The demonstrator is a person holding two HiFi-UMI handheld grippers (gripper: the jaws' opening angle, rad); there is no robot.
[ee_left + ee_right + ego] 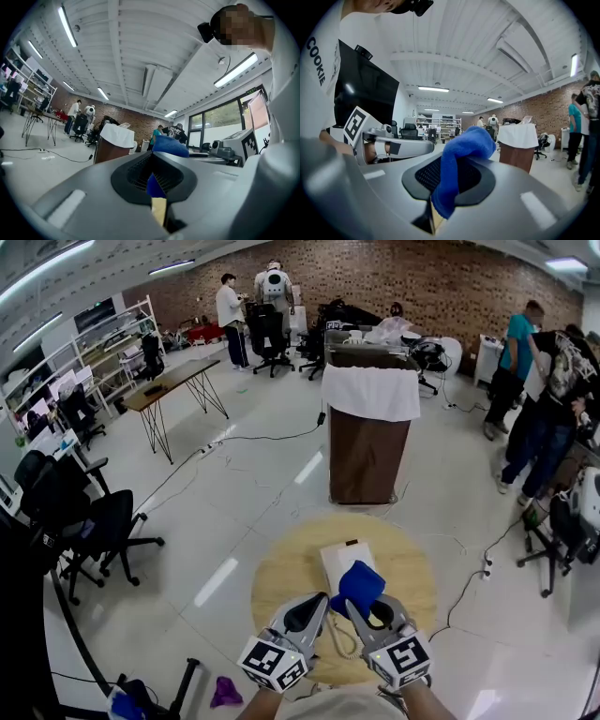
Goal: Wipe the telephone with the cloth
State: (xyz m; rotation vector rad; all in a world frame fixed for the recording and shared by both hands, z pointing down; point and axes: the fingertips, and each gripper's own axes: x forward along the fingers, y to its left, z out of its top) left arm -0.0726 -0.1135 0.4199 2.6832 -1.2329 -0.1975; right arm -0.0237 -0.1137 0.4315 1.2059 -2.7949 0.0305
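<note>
A white telephone (339,559) lies on the round wooden table (281,570), its coiled cord (343,637) trailing toward me. A blue cloth (361,585) hangs above the phone's near end. My right gripper (364,604) is shut on the cloth, which bulges over its jaws (461,154) in the right gripper view. Close beside it, my left gripper (322,604) is shut too, with a sliver of the blue cloth (154,184) pinched in the seam of its jaws. Both grippers point level, side by side over the table's near half.
A brown bin with a white liner (368,442) stands beyond the table. Black office chairs (94,521) stand at the left, several people (553,409) at the right. Cables (469,587) run over the floor. A purple rag (225,692) lies by my feet.
</note>
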